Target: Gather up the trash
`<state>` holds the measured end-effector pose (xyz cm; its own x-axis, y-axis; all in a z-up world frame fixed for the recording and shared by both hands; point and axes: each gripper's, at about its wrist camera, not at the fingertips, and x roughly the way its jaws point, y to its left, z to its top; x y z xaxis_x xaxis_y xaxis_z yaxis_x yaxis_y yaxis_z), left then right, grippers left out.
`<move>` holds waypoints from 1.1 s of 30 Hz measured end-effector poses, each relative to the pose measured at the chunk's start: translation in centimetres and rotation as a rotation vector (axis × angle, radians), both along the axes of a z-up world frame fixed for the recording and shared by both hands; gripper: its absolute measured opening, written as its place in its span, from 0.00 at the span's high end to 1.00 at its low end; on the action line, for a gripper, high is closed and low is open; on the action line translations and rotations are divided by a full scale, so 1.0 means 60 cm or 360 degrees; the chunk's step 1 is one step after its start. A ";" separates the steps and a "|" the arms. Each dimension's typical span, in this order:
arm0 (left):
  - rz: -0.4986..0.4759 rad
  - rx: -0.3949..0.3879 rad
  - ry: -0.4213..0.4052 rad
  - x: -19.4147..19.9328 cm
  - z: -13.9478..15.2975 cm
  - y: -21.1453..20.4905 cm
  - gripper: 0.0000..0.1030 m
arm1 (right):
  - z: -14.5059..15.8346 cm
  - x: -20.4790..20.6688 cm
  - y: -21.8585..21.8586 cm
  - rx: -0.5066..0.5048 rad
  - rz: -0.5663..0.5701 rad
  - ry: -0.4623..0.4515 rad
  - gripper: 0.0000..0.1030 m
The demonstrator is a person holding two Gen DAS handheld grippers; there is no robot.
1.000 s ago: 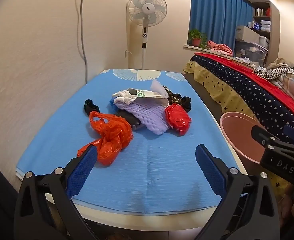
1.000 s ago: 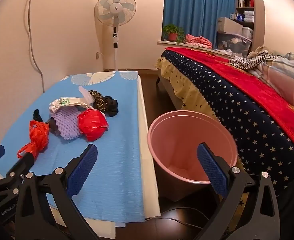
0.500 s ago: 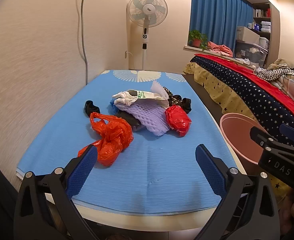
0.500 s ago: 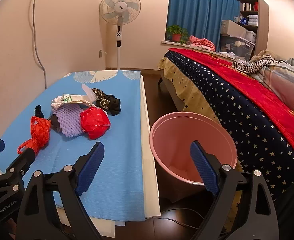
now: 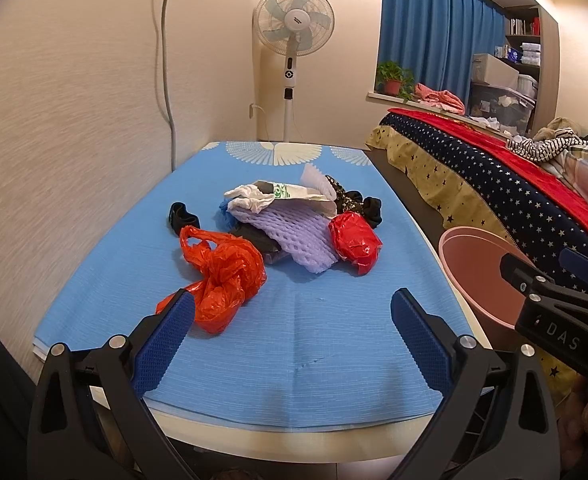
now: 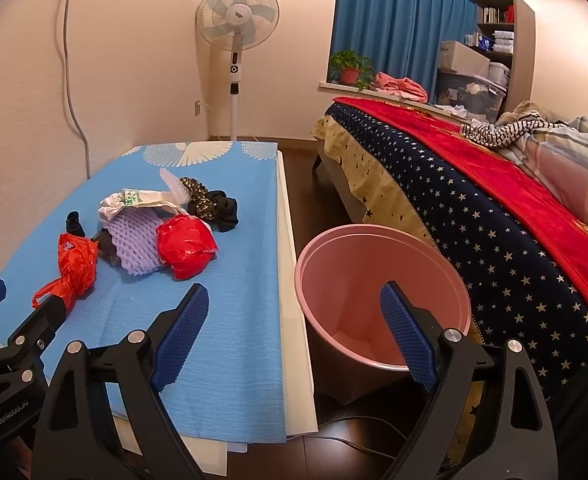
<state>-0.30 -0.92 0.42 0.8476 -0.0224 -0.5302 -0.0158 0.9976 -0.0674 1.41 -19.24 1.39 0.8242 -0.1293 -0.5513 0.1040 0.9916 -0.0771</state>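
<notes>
Orange bag (image 5: 224, 276), red bag (image 5: 354, 242), purple foam net (image 5: 294, 232) and wrappers all lie heaped mid-tabletop (image 5: 333, 344) — nothing collected, pink bin (image 6: 381, 280) beside it apparently empty — my left gripper (image 5: 292, 330) and right gripper (image 6: 294, 320) both spread, unladen.

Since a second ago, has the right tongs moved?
Yes. The right tongs shifted left: the pink bin now sits further right between its fingers, and they closed slightly.

A standing fan (image 5: 294, 20) is seen against the far wall, beside blue curtains (image 5: 433, 40). A potted plant (image 6: 349, 66) is set on the sill. A star-patterned bed (image 6: 473, 200) is covered by a red blanket (image 6: 493, 164).
</notes>
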 end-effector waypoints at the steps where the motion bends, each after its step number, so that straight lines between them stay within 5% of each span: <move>1: 0.0001 0.0000 -0.0002 0.000 0.000 0.000 0.08 | 0.000 0.000 0.000 -0.0001 0.0000 0.0000 0.16; 33: 0.0002 -0.0006 -0.0013 0.001 0.005 -0.001 0.08 | 0.000 -0.002 0.002 -0.0009 -0.0002 -0.0004 0.17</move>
